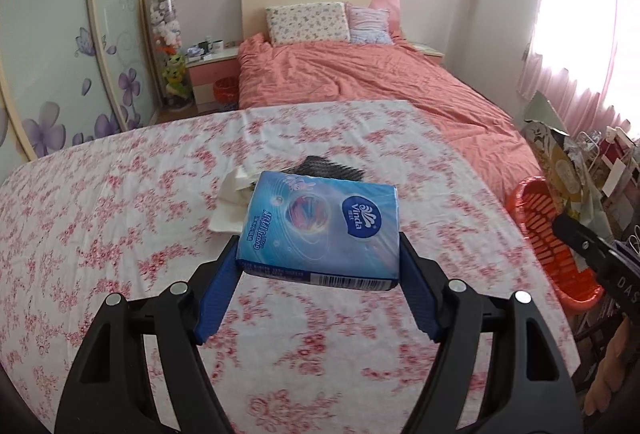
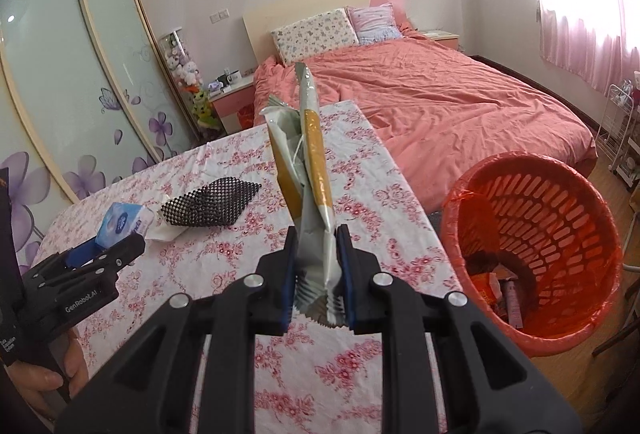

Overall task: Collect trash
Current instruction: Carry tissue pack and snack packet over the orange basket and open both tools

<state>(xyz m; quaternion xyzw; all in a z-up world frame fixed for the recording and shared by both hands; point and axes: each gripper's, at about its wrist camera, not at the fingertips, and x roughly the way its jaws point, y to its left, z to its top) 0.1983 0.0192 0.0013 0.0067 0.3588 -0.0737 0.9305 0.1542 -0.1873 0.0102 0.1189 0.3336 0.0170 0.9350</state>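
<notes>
1. Left gripper [image 1: 320, 254] clamped on a blue tissue pack [image 1: 324, 226], the 2 blue pads pressed against its short sides, pack lifted clear of the floral tablecloth [image 1: 120, 214].
2. Just beyond the pack's far edge: a crumpled white tissue [image 1: 230, 202] and a black mesh piece [image 1: 332, 167] lying on the cloth.
3. Right gripper [image 2: 317, 258] pinching the crimped end of an empty silver-and-gold snack wrapper [image 2: 312, 154], jaws nearly together, wrapper standing up and away from the fingertips.
4. To the right of the right gripper and below table level: an orange slotted wastebasket [image 2: 532, 234] lined with a red bag, scraps of packaging at its bottom.
5. To the left of the right gripper: the left gripper [image 2: 100, 254] with the tissue pack [image 2: 120, 222], a hand [image 2: 48, 374] on its handle; the black mesh piece [image 2: 212, 204] just past it on the cloth.
6. Farther ahead of both grippers: a bed [image 1: 380, 82] under a coral quilt, with 2 pillows against the headboard.
</notes>
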